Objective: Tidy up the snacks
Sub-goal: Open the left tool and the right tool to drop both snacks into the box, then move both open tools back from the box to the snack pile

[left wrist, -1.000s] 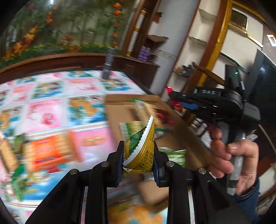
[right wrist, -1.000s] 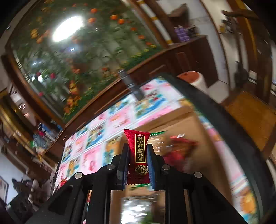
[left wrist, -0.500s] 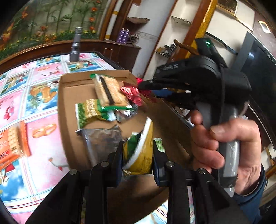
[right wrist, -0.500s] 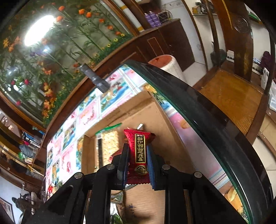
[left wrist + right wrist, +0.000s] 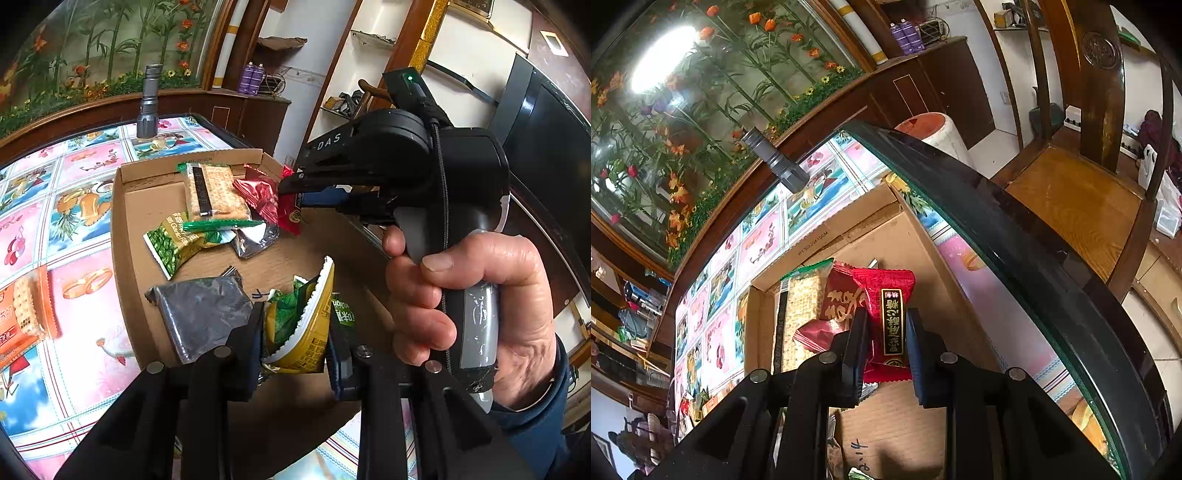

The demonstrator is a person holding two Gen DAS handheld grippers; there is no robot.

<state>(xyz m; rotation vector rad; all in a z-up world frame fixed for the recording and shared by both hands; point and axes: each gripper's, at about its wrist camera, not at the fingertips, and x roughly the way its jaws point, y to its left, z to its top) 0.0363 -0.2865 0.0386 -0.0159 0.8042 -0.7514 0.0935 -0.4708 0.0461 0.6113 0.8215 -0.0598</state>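
Observation:
My left gripper [image 5: 295, 332] is shut on a yellow and green snack packet [image 5: 310, 332], held low over the near end of an open cardboard box [image 5: 125, 229]. In the box lie a cracker packet [image 5: 214, 192], red packets [image 5: 258, 192], a green pea packet [image 5: 173, 243] and a silver packet [image 5: 203, 310]. A hand [image 5: 480, 295] holds my right gripper [image 5: 291, 188] over the box's far right side. In the right wrist view that gripper [image 5: 886, 341] is shut on a red packet [image 5: 890, 317], just beside the red packets [image 5: 838, 306] and crackers [image 5: 801, 310].
The box stands on a table with a colourful picture cloth [image 5: 74, 206] under glass. A grey flashlight [image 5: 147, 99] stands at the far end. An orange cracker packet [image 5: 22, 317] lies left of the box. Beyond the table's dark edge [image 5: 1015, 236] are a wooden chair [image 5: 1071, 199] and a white bin [image 5: 934, 129].
Both grippers have come over the box and sunk toward it, each still carrying its packet. The right gripper now fills the right side of the left wrist view.

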